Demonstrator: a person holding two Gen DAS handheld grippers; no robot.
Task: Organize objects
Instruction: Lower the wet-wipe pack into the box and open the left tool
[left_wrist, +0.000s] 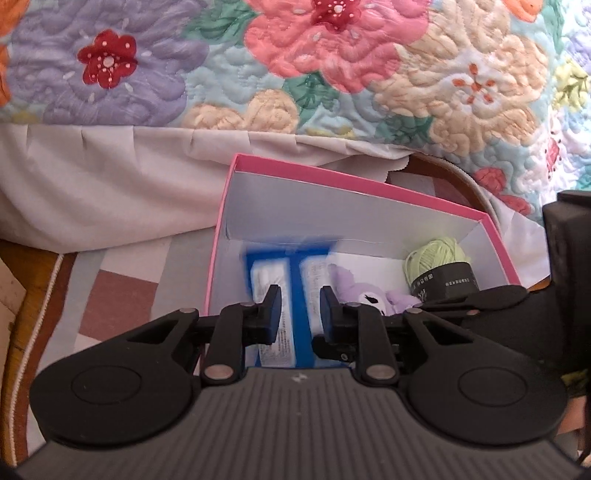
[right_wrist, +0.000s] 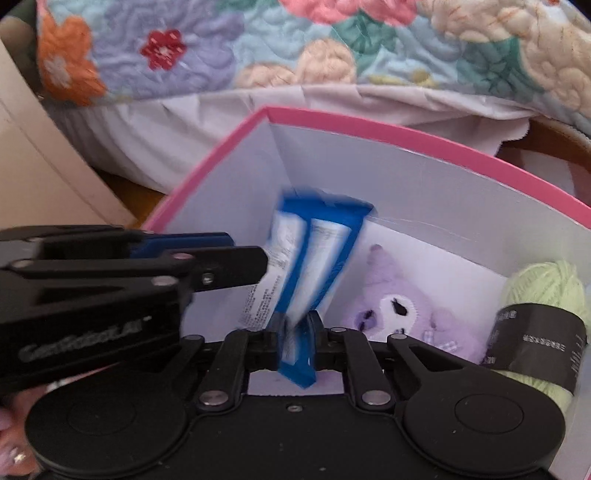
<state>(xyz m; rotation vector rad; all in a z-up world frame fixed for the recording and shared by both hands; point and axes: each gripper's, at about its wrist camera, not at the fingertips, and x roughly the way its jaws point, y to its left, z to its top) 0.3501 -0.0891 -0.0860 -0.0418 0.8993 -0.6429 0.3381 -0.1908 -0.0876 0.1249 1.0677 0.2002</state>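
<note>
A pink box (left_wrist: 332, 177) (right_wrist: 406, 136) with white inner walls stands on the floor by a bed. My right gripper (right_wrist: 295, 332) is shut on the lower edge of a blue-and-white packet (right_wrist: 317, 251) (left_wrist: 277, 273), which stands tilted and blurred inside the box's left part. My left gripper (left_wrist: 300, 306) (right_wrist: 247, 254) hovers over the box's near left side. Its jaws are nearly together with nothing pinched, and the tips are beside the packet's left edge. A purple plush toy (left_wrist: 365, 295) (right_wrist: 391, 310) and a pale green yarn ball (left_wrist: 436, 258) (right_wrist: 546, 291) with a black band lie in the box to the right.
A floral quilt (left_wrist: 295, 55) and a pale bed skirt (left_wrist: 110, 184) hang just behind the box. A patchwork rug (left_wrist: 118, 295) covers the floor on the left. A cream panel (right_wrist: 37, 177) stands at the far left of the right wrist view. A person's fingers (right_wrist: 14, 458) hold the left gripper.
</note>
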